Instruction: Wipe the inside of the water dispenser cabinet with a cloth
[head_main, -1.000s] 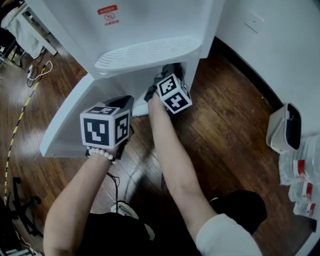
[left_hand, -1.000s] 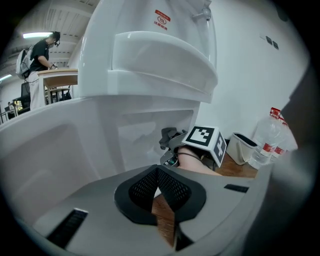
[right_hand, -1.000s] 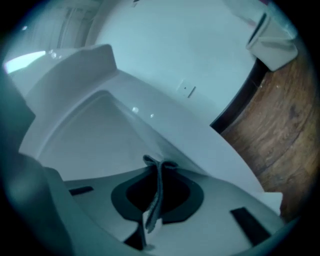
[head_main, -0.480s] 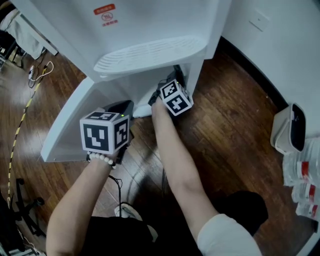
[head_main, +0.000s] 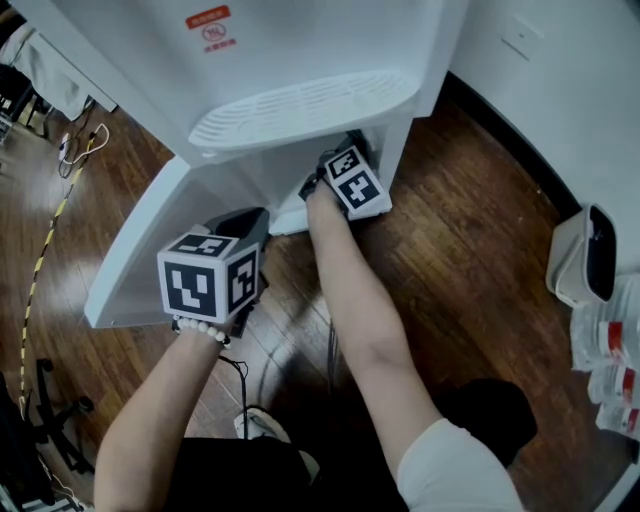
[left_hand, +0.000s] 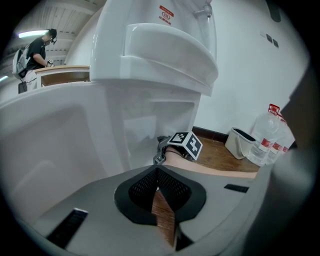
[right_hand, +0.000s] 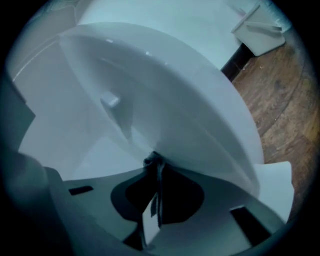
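The right gripper's (right_hand: 156, 167) fingers are pinched together on a scrap of dark grey cloth (right_hand: 151, 160), pushed inside the white water dispenser cabinet (right_hand: 75, 130). The left gripper's (left_hand: 156, 172) fingers meet on nothing, beside the open white cabinet door (head_main: 140, 250). Wiping looks under way; how much remains I cannot tell. Around lie a dark wooden floor (head_main: 470, 250) and a white wall (head_main: 560, 90).
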